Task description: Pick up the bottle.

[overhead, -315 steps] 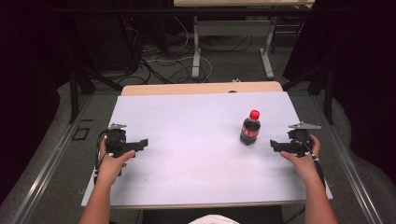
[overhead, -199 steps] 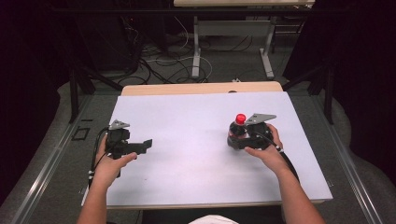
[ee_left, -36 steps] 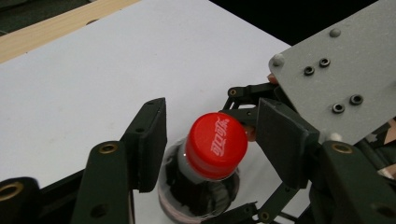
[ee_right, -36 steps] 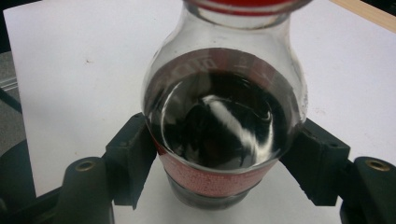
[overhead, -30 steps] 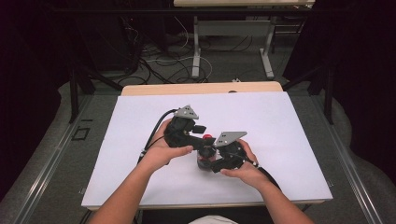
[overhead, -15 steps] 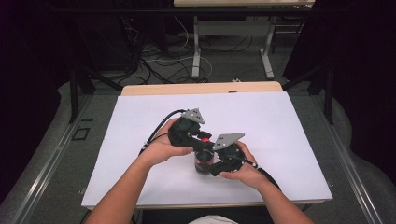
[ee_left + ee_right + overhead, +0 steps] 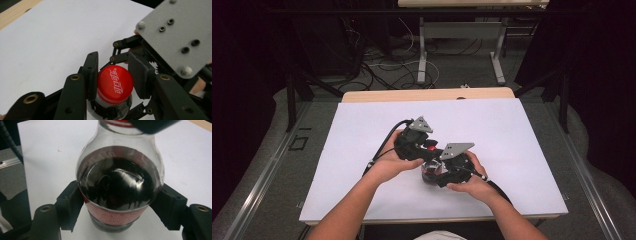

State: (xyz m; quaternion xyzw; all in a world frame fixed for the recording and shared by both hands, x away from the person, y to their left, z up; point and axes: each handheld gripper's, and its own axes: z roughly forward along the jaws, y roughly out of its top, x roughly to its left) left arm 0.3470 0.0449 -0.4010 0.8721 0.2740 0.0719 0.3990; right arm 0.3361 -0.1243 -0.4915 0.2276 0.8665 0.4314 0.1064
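A small cola bottle (image 7: 429,173) with a red cap (image 7: 115,83) stands upright on the white table (image 7: 512,130), just front of centre. My right gripper (image 7: 435,176) is shut on its body, with the pads (image 7: 71,206) pressing both sides at the red label (image 7: 117,187). My left gripper (image 7: 426,146) comes in from the left over the bottle's top. Its jaws are shut on the cap, and both pads (image 7: 91,72) touch its rim. The right gripper's grey plate (image 7: 175,32) sits close behind the cap.
A wooden strip (image 7: 427,94) runs along the table's far edge. Beyond it, cables (image 7: 387,65) lie on the floor by a desk's legs (image 7: 422,50). Bare white tabletop spreads to both sides of the hands.
The right gripper took the bottle at the right and carried it to the middle. The left gripper came across from the left and settled on the cap; little has shifted in the last second.
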